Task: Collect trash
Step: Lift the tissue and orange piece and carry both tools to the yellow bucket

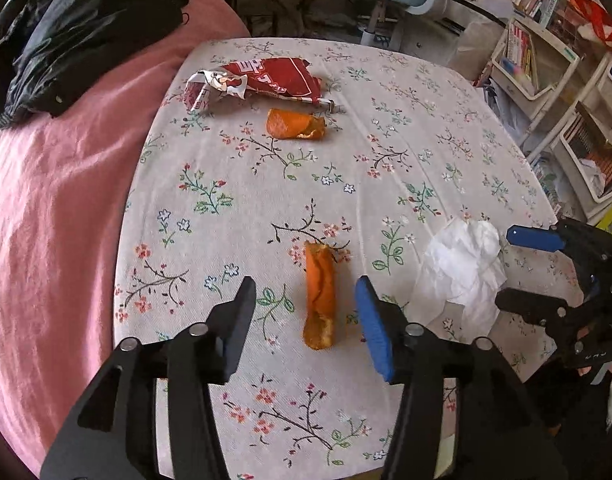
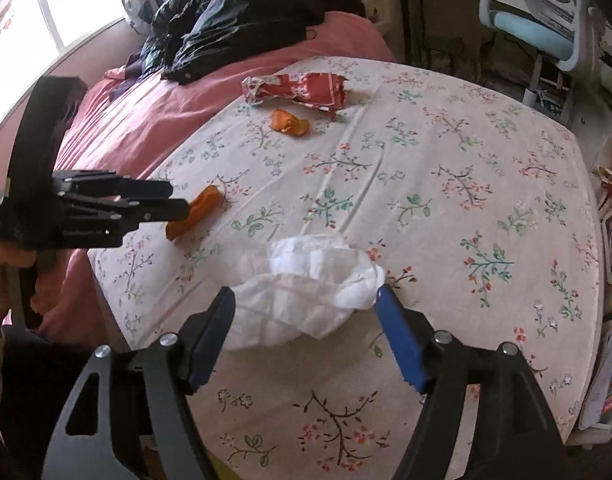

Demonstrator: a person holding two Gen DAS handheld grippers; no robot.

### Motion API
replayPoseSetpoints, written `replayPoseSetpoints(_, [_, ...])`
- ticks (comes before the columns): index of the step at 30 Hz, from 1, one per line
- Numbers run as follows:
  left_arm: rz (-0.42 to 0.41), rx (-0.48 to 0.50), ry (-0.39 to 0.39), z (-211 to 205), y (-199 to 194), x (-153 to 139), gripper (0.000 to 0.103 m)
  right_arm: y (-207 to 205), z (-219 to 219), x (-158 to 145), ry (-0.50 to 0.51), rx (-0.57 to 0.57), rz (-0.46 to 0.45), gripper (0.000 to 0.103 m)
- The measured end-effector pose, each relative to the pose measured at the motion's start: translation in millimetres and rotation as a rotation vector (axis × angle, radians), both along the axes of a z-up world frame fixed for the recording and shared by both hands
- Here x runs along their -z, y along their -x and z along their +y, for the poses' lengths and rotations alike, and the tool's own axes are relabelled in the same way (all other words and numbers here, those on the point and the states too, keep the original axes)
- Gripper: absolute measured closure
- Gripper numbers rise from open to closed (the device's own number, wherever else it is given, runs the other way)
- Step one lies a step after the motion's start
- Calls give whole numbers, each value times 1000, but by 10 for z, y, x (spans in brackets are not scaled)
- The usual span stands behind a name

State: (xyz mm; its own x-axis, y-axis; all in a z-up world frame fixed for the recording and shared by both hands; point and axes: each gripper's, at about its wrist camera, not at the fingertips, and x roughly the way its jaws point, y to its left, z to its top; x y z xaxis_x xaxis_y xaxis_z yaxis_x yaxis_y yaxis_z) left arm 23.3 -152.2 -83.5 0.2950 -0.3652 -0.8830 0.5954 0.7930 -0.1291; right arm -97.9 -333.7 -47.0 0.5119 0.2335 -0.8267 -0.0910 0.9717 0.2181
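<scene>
Four bits of rubbish lie on the flowered tablecloth (image 1: 406, 152), and both hands look set for the first pickups, so the step in hand seems to be the approach, with nothing gathered yet. The left gripper (image 1: 306, 300) stands with its jaws apart, one on each side of the near orange peel (image 1: 320, 294), which lies lengthwise between them with cloth showing on both sides, so nothing is held. The right gripper (image 2: 306, 312) is spread wider and frames the crumpled white tissue (image 2: 306, 284); its blue pad sits just beside the tissue's right end, though I cannot tell if it touches, and I see no squeeze on the paper. Farther up the table, well apart from both hands, lie a second orange peel (image 1: 295, 124) and, just behind it, a torn red snack wrapper (image 1: 257, 82), close to the edge by the pink bedspread (image 1: 57, 200) where a black jacket (image 1: 85, 28) is heaped. To my eye the next move asks each hand to sink to the cloth and close, the left low enough to catch the thin peel rather than skate over it, the right deep enough to bunch the soft tissue. No bin is in view, so where it goes I cannot say.
</scene>
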Motion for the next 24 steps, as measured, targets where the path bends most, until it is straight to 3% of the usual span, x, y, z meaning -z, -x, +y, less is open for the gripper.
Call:
replayPoseSetpoints(4, [-18,24,-36,-88,-21,36,49,-11,100,31,36,-41,3,27])
replayPoseSetpoints(11, [-42,76,-104,-240,14,131,49,-56,231,219,126,-68,20,30])
replayPoseSetpoints(14, [-47,72,-113,-227,7,165,69,-36,294,214,170,-80,-16,52])
replayPoseSetpoints(16, [-29,79,-93,-208,23,154,87,-34,293,196,174,-84,-21,79])
replayPoseSetpoints(19, [-37,70,-78,-191,59,120,87,-22,302,192,172,-92,-23,89])
replayPoseSetpoints(24, [-109,13,8,-68,182,-188,87,62,230,92,95,-65,-31,90])
